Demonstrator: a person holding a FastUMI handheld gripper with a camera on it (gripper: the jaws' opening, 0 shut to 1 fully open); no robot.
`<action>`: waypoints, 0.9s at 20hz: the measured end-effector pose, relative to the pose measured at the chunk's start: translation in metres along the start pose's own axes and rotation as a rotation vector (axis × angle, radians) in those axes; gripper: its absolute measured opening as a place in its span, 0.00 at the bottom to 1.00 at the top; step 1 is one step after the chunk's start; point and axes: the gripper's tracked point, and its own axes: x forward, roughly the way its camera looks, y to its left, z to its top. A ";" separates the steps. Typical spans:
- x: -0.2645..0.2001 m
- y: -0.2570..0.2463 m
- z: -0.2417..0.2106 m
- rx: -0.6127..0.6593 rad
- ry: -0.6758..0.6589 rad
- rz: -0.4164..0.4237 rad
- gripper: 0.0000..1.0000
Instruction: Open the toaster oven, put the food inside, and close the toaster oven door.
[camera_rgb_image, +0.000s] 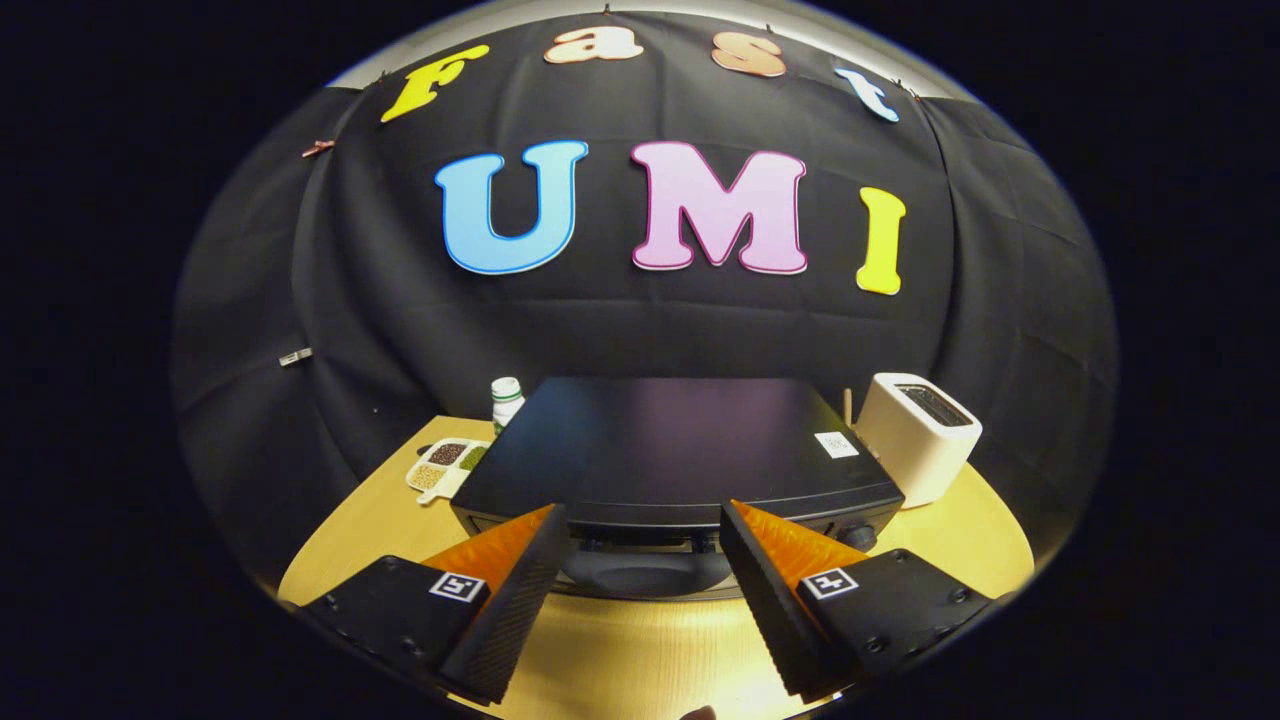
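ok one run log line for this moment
gripper: open, empty | toaster oven: just ahead, fingers flank its front | door state: unclear | toaster: beside oven

- Gripper (640, 525): two wedge-shaped fingers, ribbed inner faces, spread apart.
- Each finger mounts on a blocky base with screws.
- A square black-and-white marker sits atop each base.

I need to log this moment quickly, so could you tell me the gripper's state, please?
Gripper: open, holding nothing, fingers spread just above the toaster oven's front edge.
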 end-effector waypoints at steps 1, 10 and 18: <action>0.006 -0.001 -0.005 0.005 0.018 -0.005 0.99; 0.021 -0.002 -0.026 0.011 0.071 -0.048 1.00; -0.019 -0.002 -0.058 0.031 0.108 -0.033 1.00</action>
